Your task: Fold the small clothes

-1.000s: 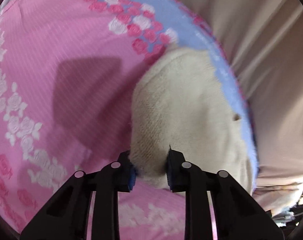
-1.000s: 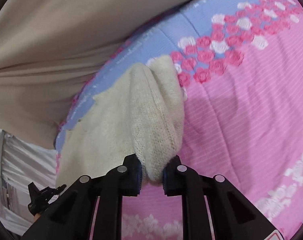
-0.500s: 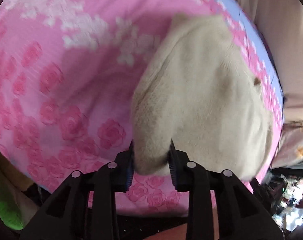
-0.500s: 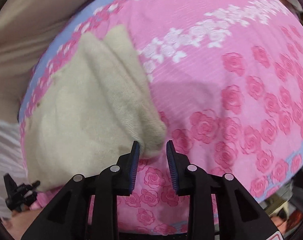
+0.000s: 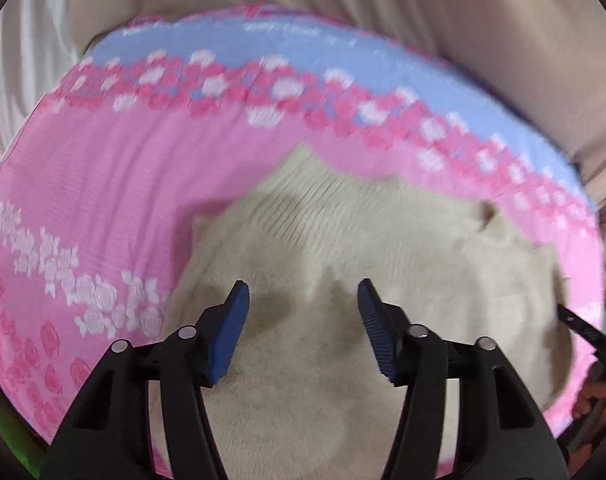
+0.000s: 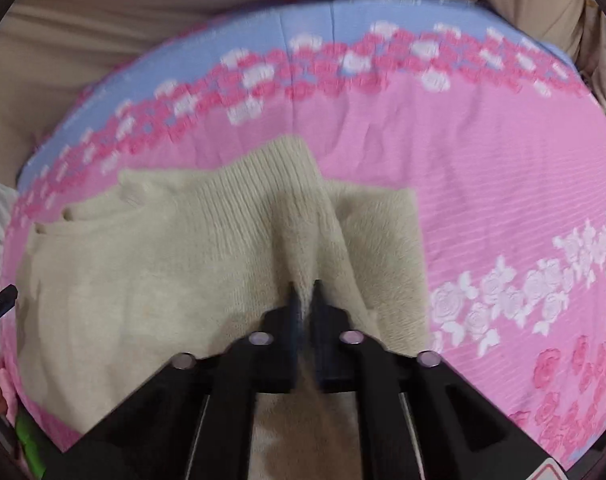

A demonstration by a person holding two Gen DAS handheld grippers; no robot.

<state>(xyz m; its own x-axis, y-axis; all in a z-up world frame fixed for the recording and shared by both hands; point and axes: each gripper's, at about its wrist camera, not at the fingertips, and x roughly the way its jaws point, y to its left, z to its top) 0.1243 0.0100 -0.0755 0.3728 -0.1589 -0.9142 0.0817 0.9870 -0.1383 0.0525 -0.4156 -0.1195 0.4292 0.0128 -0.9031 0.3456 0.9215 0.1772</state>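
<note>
A cream knit sweater (image 6: pixel 151 280) lies on the pink floral bed sheet (image 6: pixel 483 184), near its blue far edge. The left gripper (image 5: pixel 301 312) hovers, jaws open; the right gripper (image 6: pixel 303 300) pinches a fabric ridge. Next, probably lay that fold across and release.

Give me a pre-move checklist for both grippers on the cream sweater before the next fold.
1. Left gripper released: ok, jaws wide apart over the cream sweater, nothing between them.
2. Right gripper grip: ok, jaws nearly closed on a pinched ridge of the knit.
3. Sweater fully on the pink floral sheet: ok on the far and right edges; near edge hidden behind the grippers, cannot tell.
4. Layers flat: not ok, the ribbed section bunches up toward the right gripper.
5. Left fingertips touching fabric: cannot tell, image blurred.
</note>
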